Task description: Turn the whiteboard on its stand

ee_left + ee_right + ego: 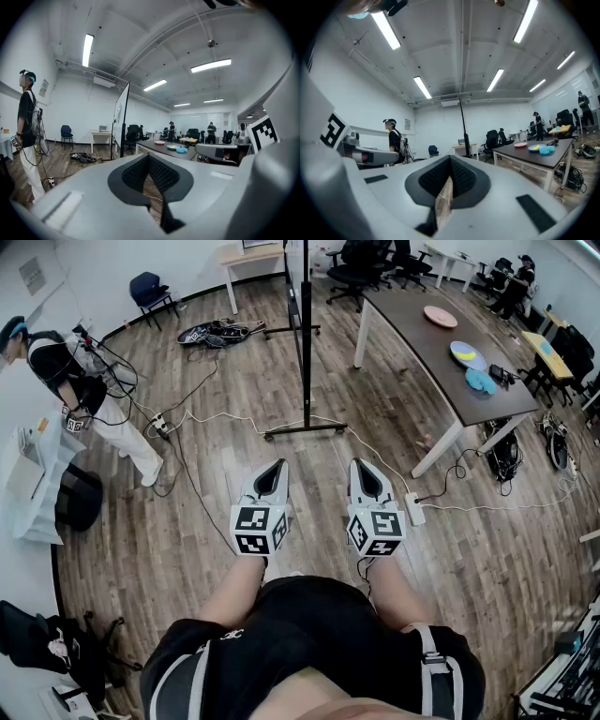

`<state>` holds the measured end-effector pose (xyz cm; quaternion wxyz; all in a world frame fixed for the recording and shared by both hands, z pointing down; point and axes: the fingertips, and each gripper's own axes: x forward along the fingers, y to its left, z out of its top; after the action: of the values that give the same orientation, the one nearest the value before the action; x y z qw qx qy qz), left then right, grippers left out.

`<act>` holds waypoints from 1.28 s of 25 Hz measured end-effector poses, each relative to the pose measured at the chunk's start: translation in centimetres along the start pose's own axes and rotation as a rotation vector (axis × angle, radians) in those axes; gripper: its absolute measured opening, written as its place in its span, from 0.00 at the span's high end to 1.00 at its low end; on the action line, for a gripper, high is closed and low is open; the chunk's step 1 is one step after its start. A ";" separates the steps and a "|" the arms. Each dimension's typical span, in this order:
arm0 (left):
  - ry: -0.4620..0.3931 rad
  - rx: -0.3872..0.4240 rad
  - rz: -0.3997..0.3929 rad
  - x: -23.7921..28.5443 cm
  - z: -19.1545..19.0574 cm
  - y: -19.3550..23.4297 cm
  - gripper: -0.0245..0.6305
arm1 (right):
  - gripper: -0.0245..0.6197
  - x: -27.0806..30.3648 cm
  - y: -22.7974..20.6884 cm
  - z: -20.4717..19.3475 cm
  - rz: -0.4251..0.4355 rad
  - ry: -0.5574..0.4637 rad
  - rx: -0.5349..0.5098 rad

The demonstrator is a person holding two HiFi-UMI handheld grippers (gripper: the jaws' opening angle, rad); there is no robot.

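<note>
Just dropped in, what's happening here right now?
A person holds the left gripper and right gripper out in front, both shut and empty. The whiteboard stands edge-on on its stand further across the wood floor, and neither gripper touches it. Another person stands off to the left.

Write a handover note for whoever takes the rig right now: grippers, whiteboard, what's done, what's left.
Left gripper: jaws shut, nothing between them, held low in front of the body.
Right gripper: the same, shut and empty.
Whiteboard: upright on its stand, straight ahead and edge-on to the head view, left of the dark table. Neither gripper touches it.
Done: nothing that shows; the turn is not begun.
Left: step over the white cable on the floor, open a gripper, probably take the board's edge, and turn it.
</note>
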<state>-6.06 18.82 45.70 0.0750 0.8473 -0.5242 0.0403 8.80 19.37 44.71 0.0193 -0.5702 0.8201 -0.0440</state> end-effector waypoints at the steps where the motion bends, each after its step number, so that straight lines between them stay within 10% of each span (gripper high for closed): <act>1: -0.001 0.000 0.002 -0.1 0.1 0.1 0.95 | 0.95 0.0 0.1 0.1 0.001 0.000 -0.001; 32: 0.005 0.012 -0.009 0.9 -0.2 4.7 0.95 | 0.95 3.5 2.5 -0.5 0.012 -0.009 0.023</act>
<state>-9.85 16.00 46.47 0.0715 0.8499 -0.5202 0.0450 5.18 17.03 45.08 0.0298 -0.5650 0.8229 -0.0509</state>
